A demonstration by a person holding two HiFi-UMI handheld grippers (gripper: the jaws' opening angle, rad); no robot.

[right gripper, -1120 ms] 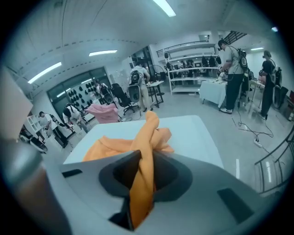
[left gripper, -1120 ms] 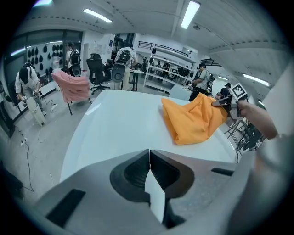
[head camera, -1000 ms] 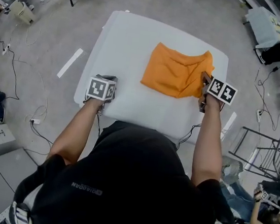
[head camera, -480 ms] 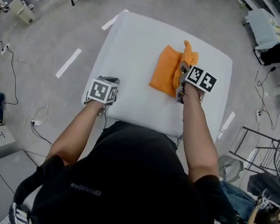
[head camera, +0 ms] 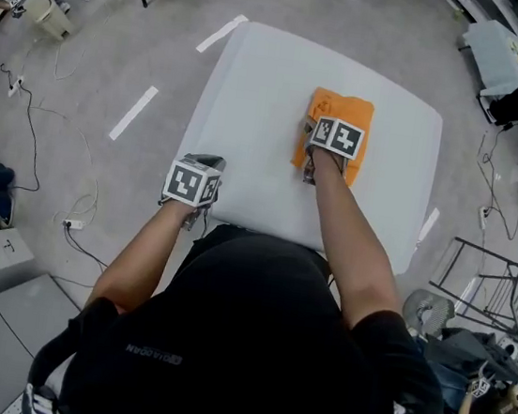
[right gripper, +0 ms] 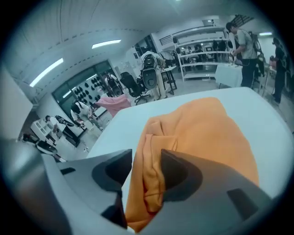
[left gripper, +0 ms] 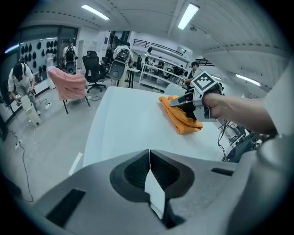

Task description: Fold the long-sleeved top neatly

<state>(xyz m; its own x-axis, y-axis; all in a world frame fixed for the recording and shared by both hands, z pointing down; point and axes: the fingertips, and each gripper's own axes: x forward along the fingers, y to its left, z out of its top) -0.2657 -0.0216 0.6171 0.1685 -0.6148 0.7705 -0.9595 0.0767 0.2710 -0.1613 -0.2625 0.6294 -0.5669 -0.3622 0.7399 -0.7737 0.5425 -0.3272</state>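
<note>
Orange top [head camera: 354, 119] now folded narrower; right claw [right gripper: 146, 174] just opening, fabric between; left claw [left gripper: 149, 160] closed.

The left claw [left gripper: 148, 158] is closed; the right claw [right gripper: 146, 176] has just been opening astride the top [right gripper: 206, 133].

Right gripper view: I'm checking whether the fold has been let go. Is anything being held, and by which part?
Nothing is held. The jaws of the right gripper have just been opening. The folded edge of the orange top lies loose between them.
</note>
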